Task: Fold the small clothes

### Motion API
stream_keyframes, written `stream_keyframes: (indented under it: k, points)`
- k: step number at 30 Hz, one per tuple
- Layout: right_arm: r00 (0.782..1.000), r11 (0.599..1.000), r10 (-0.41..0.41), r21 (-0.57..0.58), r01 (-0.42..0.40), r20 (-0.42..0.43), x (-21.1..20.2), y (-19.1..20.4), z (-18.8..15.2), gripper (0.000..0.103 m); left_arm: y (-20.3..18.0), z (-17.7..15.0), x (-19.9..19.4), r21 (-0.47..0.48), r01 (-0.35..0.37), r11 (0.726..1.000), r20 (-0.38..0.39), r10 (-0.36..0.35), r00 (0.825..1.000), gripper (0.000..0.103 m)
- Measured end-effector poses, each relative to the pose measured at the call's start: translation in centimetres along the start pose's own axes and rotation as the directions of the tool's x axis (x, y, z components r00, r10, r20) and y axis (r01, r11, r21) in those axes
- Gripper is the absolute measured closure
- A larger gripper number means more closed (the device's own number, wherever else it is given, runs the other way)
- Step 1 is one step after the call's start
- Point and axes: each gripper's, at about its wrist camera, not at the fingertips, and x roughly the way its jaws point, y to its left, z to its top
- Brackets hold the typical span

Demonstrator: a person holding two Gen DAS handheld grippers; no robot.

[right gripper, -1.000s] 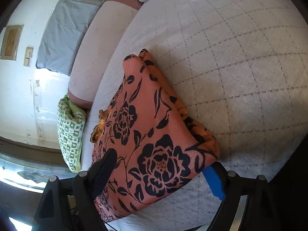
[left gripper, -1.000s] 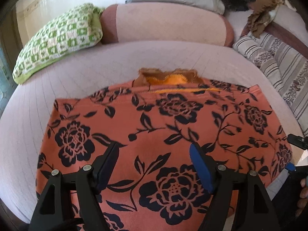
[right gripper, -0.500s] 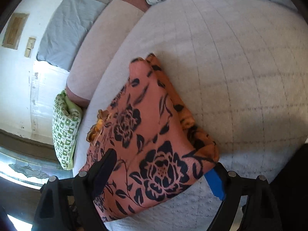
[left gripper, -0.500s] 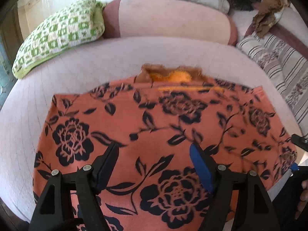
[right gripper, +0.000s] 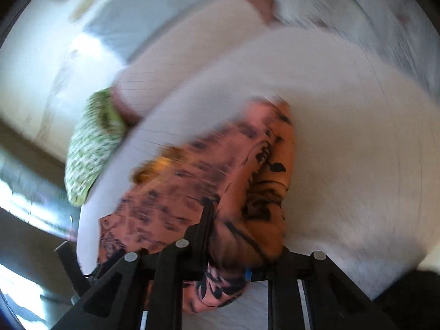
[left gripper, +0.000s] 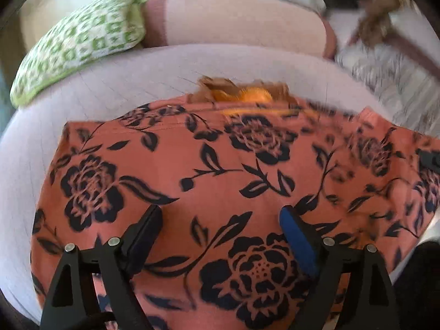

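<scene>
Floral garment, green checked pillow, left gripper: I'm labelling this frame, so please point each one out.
floral garment [left gripper: 220,181], left wrist view, flat middle of the cloth.
green checked pillow [left gripper: 79,38], left wrist view, centre of its patterned face.
left gripper [left gripper: 220,236], left wrist view, midway between its open fingertips.

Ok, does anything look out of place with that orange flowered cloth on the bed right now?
One thing: a rumpled orange-brown bit sticks out past the far edge of the flowered cloth, so that edge isn't tidy. Also, the right tool has closed on the cloth's corner, bunching it there. The left tool hangs open above it.
</scene>
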Motion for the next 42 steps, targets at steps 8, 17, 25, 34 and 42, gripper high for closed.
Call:
stream_keyframes:
  k: [8,17,25,34,42]
  points:
    - [0.980,0.872,0.199,-0.459,-0.170,0.016,-1.9,18.8,-3.2,0.085,10.3,-2.4,-8.3,-0.311,-0.029,0.950,0.184,0.090,0.979,0.015]
    - [0.970,0.887,0.109,-0.419,-0.193,-0.216,5.4,14.7,-11.7,0.065,14.0,-6.0,-9.3,-0.365,-0.072,0.928,0.137,0.129,0.982,0.015]
    - [0.999,0.968,0.030,0.246,-0.038,0.038,-3.3,-5.5,-5.8,0.005,7.7,-4.4,-7.5,-0.202,0.022,0.979,0.132,0.005,0.991,0.015]
    - [0.989,0.936,0.022,0.351,0.030,-0.144,1.2,-10.2,-3.9,0.014,6.3,-4.3,-7.0,-0.158,0.005,0.987,0.093,0.010,0.996,0.015]
    - [0.989,0.968,0.003,0.250,0.034,-0.146,1.8,-7.5,-3.2,0.094,6.7,-4.7,-6.5,-0.154,-0.007,0.988,0.088,0.021,0.996,0.015]
